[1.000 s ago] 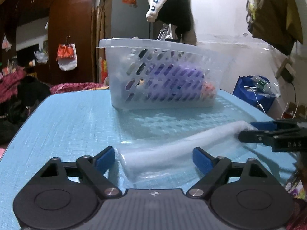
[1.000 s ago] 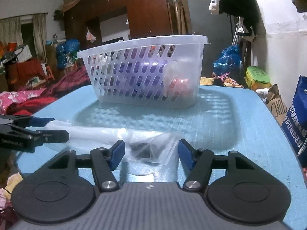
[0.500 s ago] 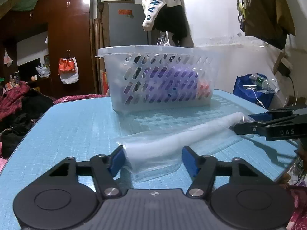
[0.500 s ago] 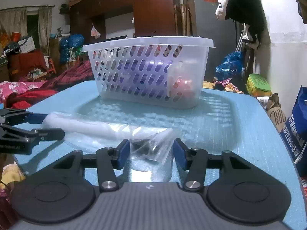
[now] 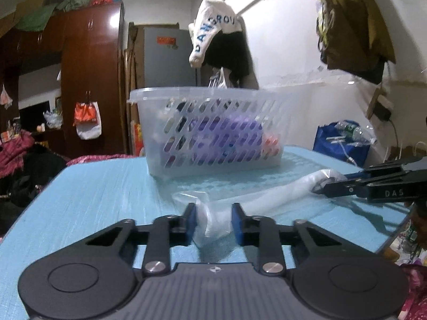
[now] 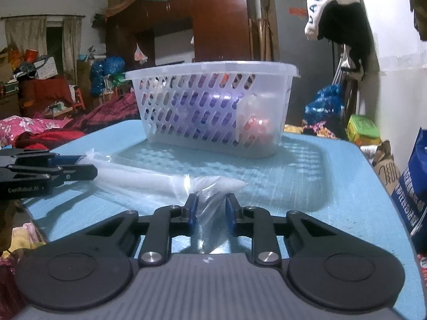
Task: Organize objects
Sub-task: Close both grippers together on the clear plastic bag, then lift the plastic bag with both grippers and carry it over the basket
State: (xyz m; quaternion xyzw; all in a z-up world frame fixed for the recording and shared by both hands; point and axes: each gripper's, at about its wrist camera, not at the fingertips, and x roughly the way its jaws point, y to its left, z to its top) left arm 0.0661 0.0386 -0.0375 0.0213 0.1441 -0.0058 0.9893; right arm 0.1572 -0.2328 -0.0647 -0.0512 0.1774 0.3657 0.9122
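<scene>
A long white roll in a clear plastic bag (image 5: 269, 200) lies across the blue table (image 5: 101, 192) in front of a white slotted basket (image 5: 210, 128). My left gripper (image 5: 214, 220) is shut on one end of the bag. My right gripper (image 6: 211, 210) is shut on the other end of the bag (image 6: 160, 182). The right gripper also shows at the right of the left wrist view (image 5: 373, 186), and the left gripper at the left of the right wrist view (image 6: 48, 173). The basket (image 6: 213, 109) holds a purple item and a red item.
The table's near edges run close to both grippers. A blue bag (image 5: 341, 144) stands past the table's right side, another blue bag (image 6: 411, 186) by its edge. Clothes hang on the wall (image 5: 221, 42). Wardrobes and piled cloth fill the room's left.
Both grippers have closed from wide open onto the ends of the bagged roll. The roll has lifted a little off the table.
</scene>
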